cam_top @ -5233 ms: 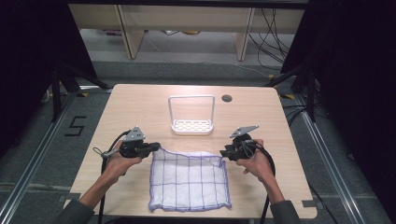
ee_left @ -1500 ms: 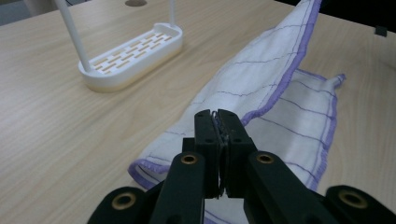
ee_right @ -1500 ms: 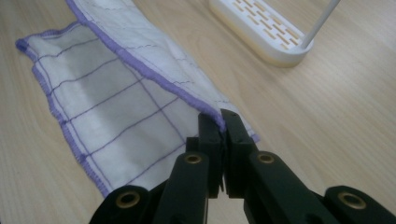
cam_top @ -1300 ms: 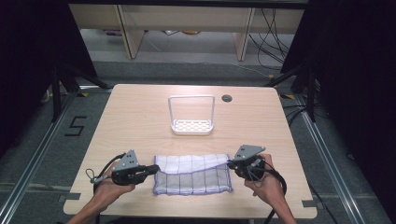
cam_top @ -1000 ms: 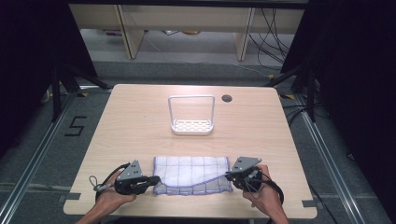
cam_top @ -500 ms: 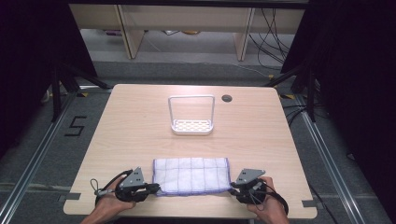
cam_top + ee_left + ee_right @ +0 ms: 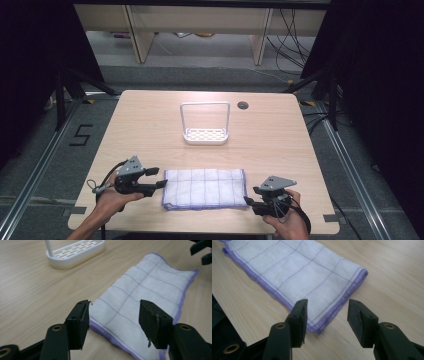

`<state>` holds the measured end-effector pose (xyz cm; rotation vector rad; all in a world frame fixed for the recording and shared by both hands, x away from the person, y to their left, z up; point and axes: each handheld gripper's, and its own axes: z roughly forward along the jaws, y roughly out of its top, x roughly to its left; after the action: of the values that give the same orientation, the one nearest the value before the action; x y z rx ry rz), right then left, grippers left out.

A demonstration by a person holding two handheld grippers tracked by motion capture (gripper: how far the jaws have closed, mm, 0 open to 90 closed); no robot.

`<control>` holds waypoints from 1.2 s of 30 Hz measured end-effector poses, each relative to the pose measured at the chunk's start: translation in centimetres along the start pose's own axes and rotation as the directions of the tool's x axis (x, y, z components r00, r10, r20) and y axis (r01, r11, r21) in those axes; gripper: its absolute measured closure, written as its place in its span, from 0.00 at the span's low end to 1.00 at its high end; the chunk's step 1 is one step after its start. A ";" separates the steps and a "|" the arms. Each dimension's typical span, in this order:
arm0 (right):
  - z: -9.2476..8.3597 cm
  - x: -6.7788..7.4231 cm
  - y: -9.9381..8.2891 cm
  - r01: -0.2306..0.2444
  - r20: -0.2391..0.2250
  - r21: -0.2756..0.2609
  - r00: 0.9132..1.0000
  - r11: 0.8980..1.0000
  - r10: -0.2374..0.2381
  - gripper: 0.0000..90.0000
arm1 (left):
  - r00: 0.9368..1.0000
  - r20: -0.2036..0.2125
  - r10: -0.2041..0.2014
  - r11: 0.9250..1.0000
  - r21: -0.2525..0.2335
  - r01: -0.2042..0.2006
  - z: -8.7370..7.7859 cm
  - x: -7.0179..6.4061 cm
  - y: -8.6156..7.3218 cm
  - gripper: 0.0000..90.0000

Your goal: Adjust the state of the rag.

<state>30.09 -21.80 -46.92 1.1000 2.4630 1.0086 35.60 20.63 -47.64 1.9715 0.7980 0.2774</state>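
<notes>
**Folded cloth, both tongs let go**

Item one, my left gripper (image 7: 161,177): at the near left of the table (image 7: 150,120) in the high view, held in my left hand (image 7: 112,197); jaws wide, having just been opening, nothing pinched; its tips stand just beside the cloth's left edge; its own view adds that the jaws hang above the cloth's near left corner, clear of the fabric, one jaw over bare wood, the other over the purple hem.

Item two, the cloth (image 7: 205,188): white with thin grid lines and a purple border, folded into a flat rectangle near the front edge of the table, between my two grippers; the left gripper view shows its doubled layers at the hem, which the high view is too small to give.

Item three, the white rack (image 7: 205,135): upright, mid-table, well behind the cloth; its slotted base is plain in the left gripper view.

Item four, my right gripper (image 7: 248,202): near right, in my right hand (image 7: 287,222); jaws likewise apart and just been opening, empty; its own view shows them straddling the cloth's corner (image 7: 322,326) without pressing on it.
</notes>
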 end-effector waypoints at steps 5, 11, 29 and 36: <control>0.9 0.5 0.1 -0.073 0.007 0.035 0.997 0.997 0.073 0.55 | 0.999 -0.029 -0.020 0.998 0.057 0.021 2.3 2.0 0.5 0.43; 1.5 1.0 0.0 -0.074 0.028 0.038 0.997 0.997 0.073 0.57 | 0.999 -0.029 -0.033 0.994 0.099 0.035 3.9 2.9 0.3 0.45; 3.1 1.5 -1.0 -0.005 0.058 0.131 0.998 0.991 -0.003 0.72 | 0.997 -0.011 0.076 0.977 0.201 -0.072 5.2 2.2 -1.0 0.78; 3.2 1.0 -0.8 0.011 0.002 0.135 1.000 0.991 -0.011 0.93 | 0.994 0.014 0.108 0.972 0.208 -0.108 4.7 1.6 -1.2 0.91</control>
<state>30.55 -19.89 -49.75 1.1256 2.5641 0.8466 38.60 18.74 -51.32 2.2166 0.7440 0.2644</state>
